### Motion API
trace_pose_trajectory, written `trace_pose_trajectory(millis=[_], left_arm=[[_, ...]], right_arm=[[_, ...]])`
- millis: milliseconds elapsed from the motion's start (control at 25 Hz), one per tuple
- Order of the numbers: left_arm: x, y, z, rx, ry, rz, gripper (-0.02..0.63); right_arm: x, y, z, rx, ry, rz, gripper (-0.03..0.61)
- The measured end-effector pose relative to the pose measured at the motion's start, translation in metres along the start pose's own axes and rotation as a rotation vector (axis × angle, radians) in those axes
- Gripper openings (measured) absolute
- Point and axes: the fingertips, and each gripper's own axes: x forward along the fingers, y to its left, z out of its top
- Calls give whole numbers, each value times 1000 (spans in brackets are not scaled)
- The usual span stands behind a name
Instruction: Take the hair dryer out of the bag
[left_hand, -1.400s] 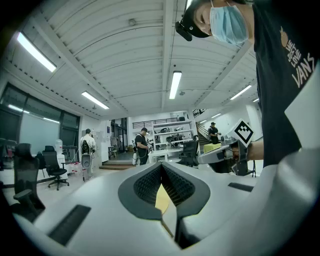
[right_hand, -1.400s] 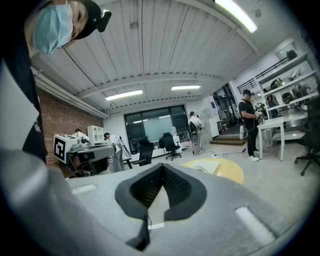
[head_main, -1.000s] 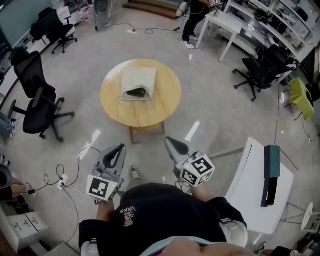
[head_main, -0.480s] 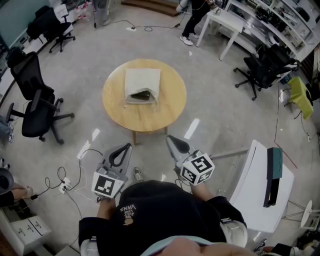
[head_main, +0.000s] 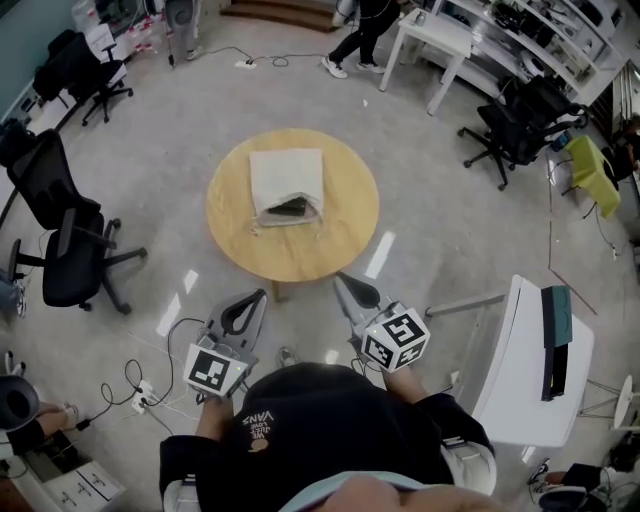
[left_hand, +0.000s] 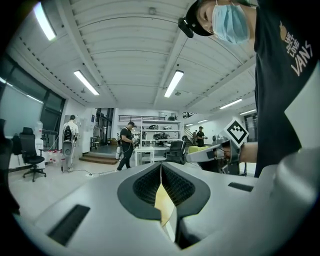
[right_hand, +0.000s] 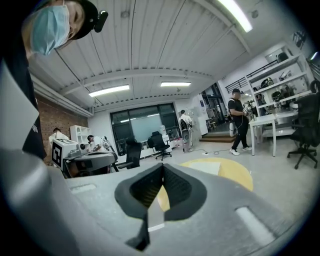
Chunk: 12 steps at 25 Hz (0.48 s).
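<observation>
Hair dryer (head_main: 288, 208) in the bag (head_main: 287, 170), dark end peeking out of the open mouth. Bag flat on the round table (head_main: 350, 240), middle of the frame, mouth turned toward the bottom, likely easy to reach into. Left gripper (head_main: 260, 295), lower left: pressed tight together, holding nothing. Right gripper (head_main: 339, 279), lower middle: pressed together too, empty. Both pointed at the table, well apart from it, probably on the way there.

A pale, flat bag (head_main: 286, 178) is lying near the middle of the round wooden table (head_main: 300, 250), its open mouth facing the near edge (a dark hair dryer (head_main: 289, 208) is showing just inside).
</observation>
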Motion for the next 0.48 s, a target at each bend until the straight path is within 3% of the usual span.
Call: trace_pose_trajectory(millis=[480], left_arm=[[7, 36, -9, -27, 9, -64, 11]], right_arm=[[29, 0, -2, 30, 2, -57, -2]])
